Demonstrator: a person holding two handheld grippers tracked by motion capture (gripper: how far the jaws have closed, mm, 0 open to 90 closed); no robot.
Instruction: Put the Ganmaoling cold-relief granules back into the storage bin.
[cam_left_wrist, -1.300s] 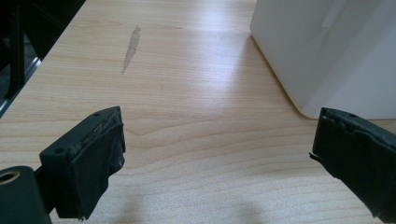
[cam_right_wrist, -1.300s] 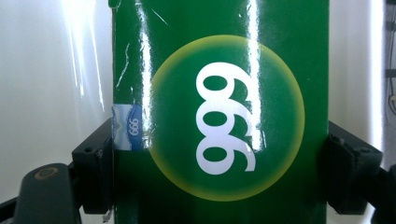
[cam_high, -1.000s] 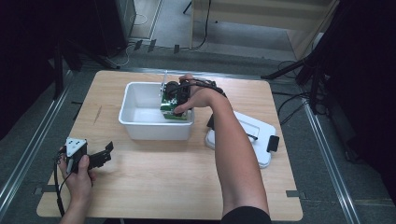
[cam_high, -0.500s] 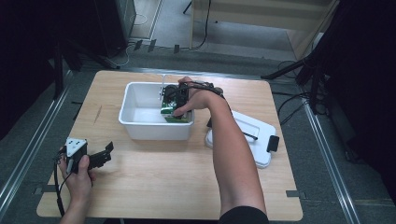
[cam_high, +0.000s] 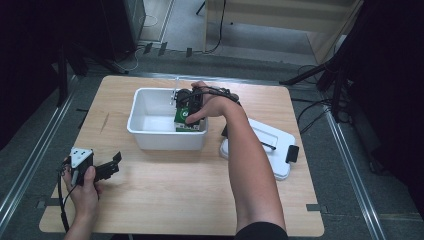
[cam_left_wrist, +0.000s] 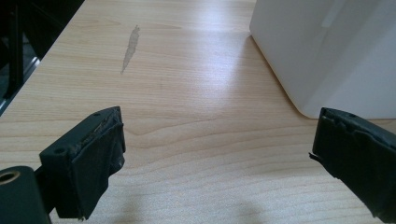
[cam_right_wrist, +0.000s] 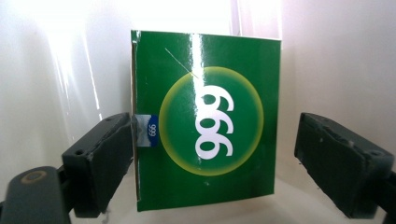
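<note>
A green box (cam_high: 189, 122) marked "999" stands in the right end of a white bin (cam_high: 165, 140) at mid-table. My right gripper (cam_high: 187, 111) reaches down into the bin over it. In the right gripper view the box (cam_right_wrist: 205, 121) sits between the spread jaws of my right gripper (cam_right_wrist: 217, 140); the left jaw touches its edge and the right jaw stands off with a gap. My left gripper (cam_high: 114, 165) rests open near the table's front left corner. Nothing lies between the jaws of the left gripper (cam_left_wrist: 215, 135), and the bin's corner (cam_left_wrist: 317, 46) is ahead to its right.
A white lid (cam_high: 270, 145) with a black latch (cam_high: 292, 152) lies on the table right of the bin, under the right forearm. A pale scuff (cam_left_wrist: 130, 46) marks the wood left of the bin. The table's edges drop to grey floor with cables.
The right hand and the green box have sunk a little lower into the bin. The left gripper has stayed put.
</note>
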